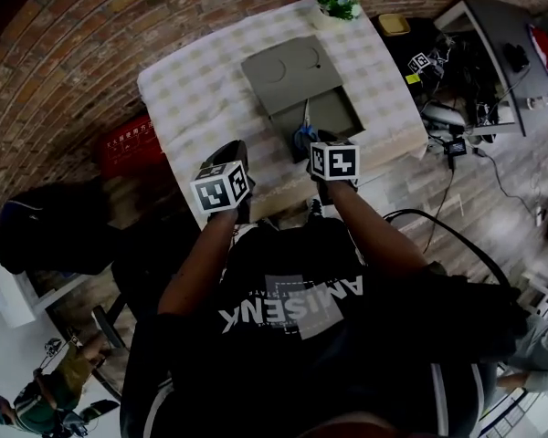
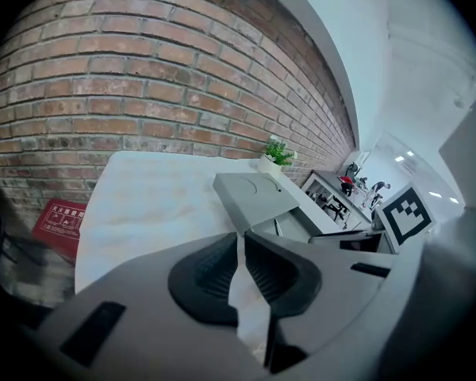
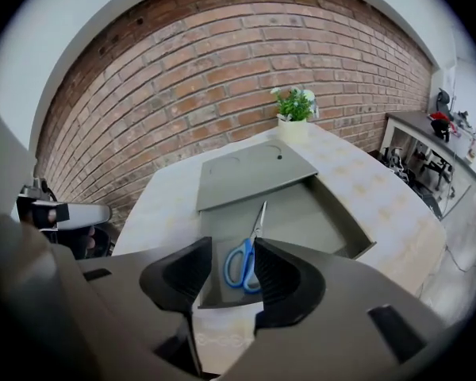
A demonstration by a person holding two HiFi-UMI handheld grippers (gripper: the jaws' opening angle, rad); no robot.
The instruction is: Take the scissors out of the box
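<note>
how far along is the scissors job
Done: the box is open, its lid pushed to the far end, scissors exposed. In hand: the right gripper hangs over the blue handles, jaws wide, gripping nothing; the left gripper is empty, off to the box's left. Left: close on the scissors and lift them out.

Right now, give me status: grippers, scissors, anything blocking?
Left gripper barely apart, empty. Right gripper wide open, empty, aimed at the scissors. Scissors flat in open box, untouched. Nothing over them.
</note>
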